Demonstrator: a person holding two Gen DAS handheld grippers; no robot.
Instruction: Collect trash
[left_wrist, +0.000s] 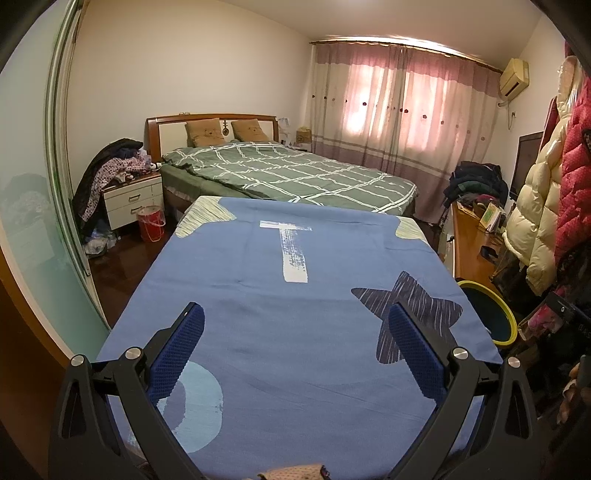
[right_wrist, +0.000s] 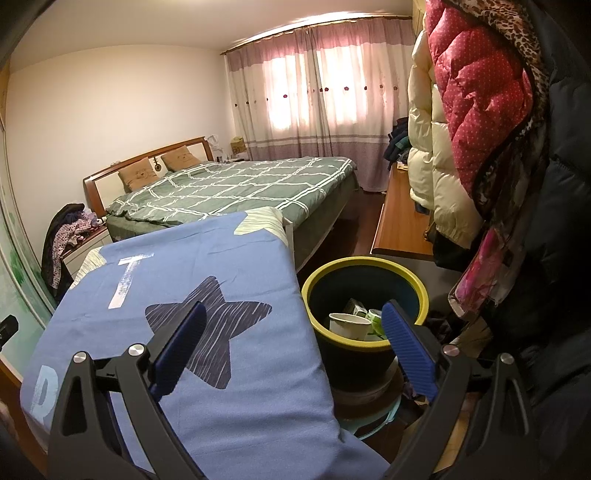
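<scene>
A dark bin with a yellow rim (right_wrist: 364, 266) stands right of the blue-covered table (right_wrist: 221, 369). Inside it lie a white paper cup (right_wrist: 347, 325) and green and white wrappers (right_wrist: 373, 317). My right gripper (right_wrist: 295, 328) is open and empty, held over the table's right edge, its right finger in front of the bin. My left gripper (left_wrist: 295, 328) is open and empty above the blue cloth (left_wrist: 295, 277). The bin's rim (left_wrist: 498, 302) shows at the right in the left wrist view. I see no loose trash on the cloth.
A bed with a green checked quilt (left_wrist: 288, 173) lies beyond the table. A nightstand with clothes (left_wrist: 129, 195) and a red bucket (left_wrist: 150, 223) stand at the left. Hanging coats (right_wrist: 472, 110) and a wooden desk (right_wrist: 399, 221) crowd the right side.
</scene>
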